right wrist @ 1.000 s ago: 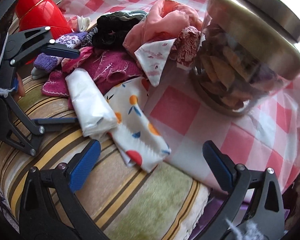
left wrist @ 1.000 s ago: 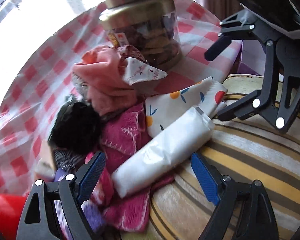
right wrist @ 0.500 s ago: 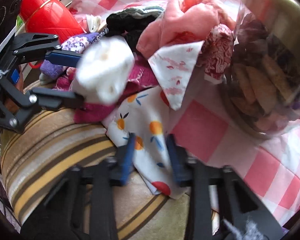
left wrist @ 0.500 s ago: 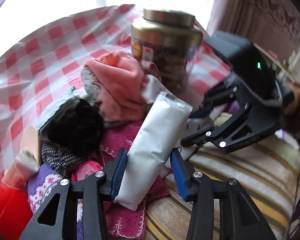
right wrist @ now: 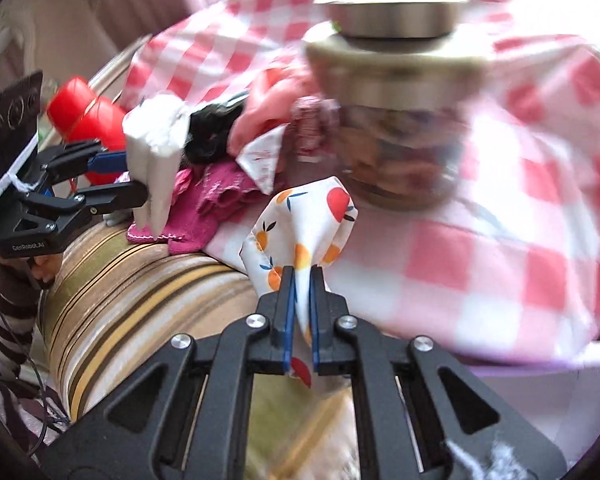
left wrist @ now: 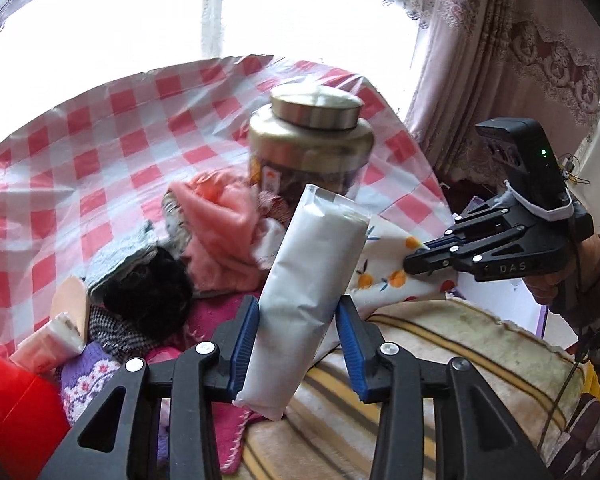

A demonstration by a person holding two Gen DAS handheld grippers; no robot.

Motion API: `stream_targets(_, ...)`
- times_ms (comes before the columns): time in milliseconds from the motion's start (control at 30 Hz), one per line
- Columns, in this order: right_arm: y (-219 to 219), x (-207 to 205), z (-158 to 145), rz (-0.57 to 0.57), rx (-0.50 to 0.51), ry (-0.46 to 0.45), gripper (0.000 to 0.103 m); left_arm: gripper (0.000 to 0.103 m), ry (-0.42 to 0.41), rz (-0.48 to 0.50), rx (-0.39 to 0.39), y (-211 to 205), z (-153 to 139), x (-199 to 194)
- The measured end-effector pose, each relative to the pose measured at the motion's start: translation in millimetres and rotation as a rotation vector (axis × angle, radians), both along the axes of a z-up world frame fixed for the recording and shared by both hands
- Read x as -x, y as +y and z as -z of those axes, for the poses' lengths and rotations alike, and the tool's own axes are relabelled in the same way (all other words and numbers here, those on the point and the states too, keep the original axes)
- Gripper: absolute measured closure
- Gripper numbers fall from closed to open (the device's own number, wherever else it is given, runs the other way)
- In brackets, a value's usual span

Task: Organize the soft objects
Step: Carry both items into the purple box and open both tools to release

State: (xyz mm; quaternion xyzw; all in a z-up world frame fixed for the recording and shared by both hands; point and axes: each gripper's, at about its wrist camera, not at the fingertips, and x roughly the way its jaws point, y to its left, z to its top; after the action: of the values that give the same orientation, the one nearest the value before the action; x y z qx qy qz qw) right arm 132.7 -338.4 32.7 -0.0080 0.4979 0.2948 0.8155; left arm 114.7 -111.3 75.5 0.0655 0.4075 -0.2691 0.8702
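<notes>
Lifting with your left gripper clamped on the white packet and your right gripper pinching the fruit-print cloth, both just before the jar, raise them clear of it.

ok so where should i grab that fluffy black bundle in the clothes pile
Grip the fluffy black bundle across its rounded top, coming from above. It sits hemmed in: salmon pink fleece cloth beside it, black-and-white checked fabric below, magenta knitted cloth alongside, so side approaches would likely snag neighbours. Its domed top stands clear.
</notes>
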Motion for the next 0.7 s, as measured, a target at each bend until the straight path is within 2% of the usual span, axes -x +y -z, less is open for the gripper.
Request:
stream_targets(233, -95.0, 39.3, -2.4, 0.207, -0.035, 0.018, 0.094, 0.063, 0.021, 0.082, 0.069, -57.2, -13.1, -2.9)
stream_targets(400, -169.1, 76.0, 5.8, 0.363, -0.035, 0.055, 0.094, 0.063, 0.089, 0.169, 0.131, -118.2, -13.3, -6.2)
stream_targets(500, -200.9, 97.8, 16.6, 0.443, -0.020, 0.081, 0.094, 0.063, 0.197, 0.205, 0.188, -160.2, -4.5, -13.0)
stream_targets(700, -244.4, 144.2, 36.2, 0.535, -0.013, 0.124, 0.094, 0.063, 0.567, 0.179, 0.316, -249.8, 45.9, -32.6)
